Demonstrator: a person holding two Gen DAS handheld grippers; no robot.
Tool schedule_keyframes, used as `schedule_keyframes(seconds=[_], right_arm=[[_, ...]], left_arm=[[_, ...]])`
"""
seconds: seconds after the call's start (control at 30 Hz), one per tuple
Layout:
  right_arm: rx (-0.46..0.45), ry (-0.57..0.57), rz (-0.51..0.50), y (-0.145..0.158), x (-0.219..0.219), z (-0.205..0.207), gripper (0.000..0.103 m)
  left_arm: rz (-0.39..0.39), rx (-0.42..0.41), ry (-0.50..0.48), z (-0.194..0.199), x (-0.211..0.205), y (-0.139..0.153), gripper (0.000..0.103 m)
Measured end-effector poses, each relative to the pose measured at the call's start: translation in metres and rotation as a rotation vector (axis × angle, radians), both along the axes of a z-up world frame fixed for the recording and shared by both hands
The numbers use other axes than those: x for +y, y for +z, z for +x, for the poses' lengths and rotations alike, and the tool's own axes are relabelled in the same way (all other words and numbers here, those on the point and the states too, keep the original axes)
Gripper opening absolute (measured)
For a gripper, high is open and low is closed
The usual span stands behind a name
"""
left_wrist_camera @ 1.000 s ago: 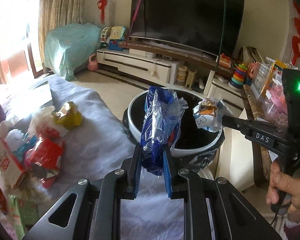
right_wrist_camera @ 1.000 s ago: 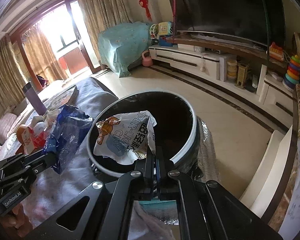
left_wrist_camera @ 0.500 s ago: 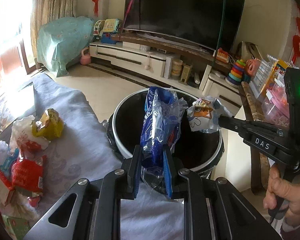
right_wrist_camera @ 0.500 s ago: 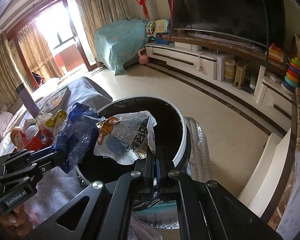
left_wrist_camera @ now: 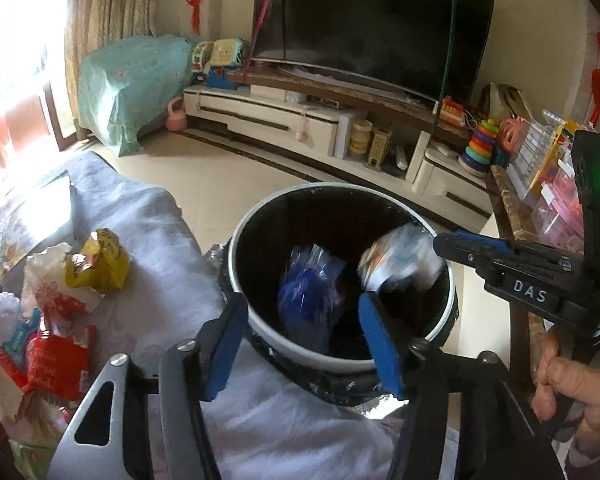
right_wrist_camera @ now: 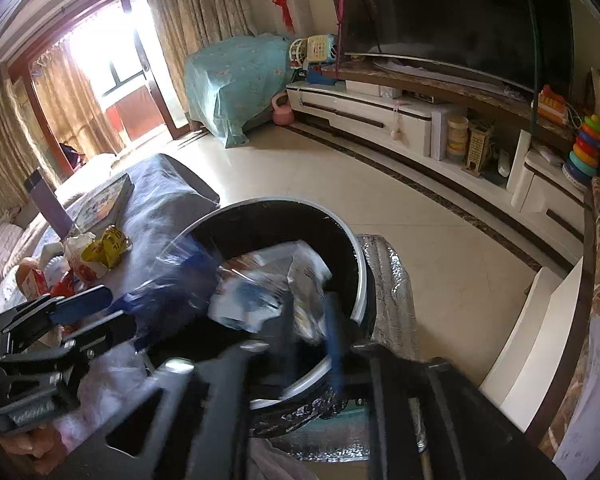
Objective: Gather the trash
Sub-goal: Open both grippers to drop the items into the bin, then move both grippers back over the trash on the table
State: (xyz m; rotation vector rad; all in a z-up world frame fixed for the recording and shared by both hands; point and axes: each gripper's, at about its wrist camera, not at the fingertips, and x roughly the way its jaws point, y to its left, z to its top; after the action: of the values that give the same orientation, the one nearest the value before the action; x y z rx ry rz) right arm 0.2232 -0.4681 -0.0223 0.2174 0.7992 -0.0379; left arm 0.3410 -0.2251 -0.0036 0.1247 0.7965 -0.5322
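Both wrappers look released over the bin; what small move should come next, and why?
Probably swing the left gripper back to the yellow packet on the cloth: its jaws have just opened, the blue wrapper is dropping into the bin, and litter remains.

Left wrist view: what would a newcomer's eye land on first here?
The round black bin in the middle, with a blue wrapper and a white wrapper dropping into it. The left gripper in front and the right gripper at the bin's right rim have just been opening, nothing pressed between them. More trash lies on the grey cloth at left.
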Motion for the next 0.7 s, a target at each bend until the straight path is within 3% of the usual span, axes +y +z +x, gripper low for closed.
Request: schedule_keyframes(seconds=[0.07,0.2,0.37,0.7], right_arm=[[-0.009,-0.002,0.008,0.000,0.002,-0.003,0.051],[-0.027,0.002,0.043,0.002,0.006,-0.012,0.060],[-0.075,-0.003,0.097,0.005,0.017,-0.029,0.083],[-0.115,0.044,0.136,0.004,0.063,-0.058,0.092]], left_arm=[[0.006,0.005,0.006,-0.006,0.004,-0.003,0.060],[-0.014,0.015,0.024,-0.024,0.020,-0.005,0.062],[-0.058,0.012,0.082,-0.054,0.050,-0.008,0.067],[-0.081,-0.018,0.181,-0.121,0.103,-0.008,0.069]])
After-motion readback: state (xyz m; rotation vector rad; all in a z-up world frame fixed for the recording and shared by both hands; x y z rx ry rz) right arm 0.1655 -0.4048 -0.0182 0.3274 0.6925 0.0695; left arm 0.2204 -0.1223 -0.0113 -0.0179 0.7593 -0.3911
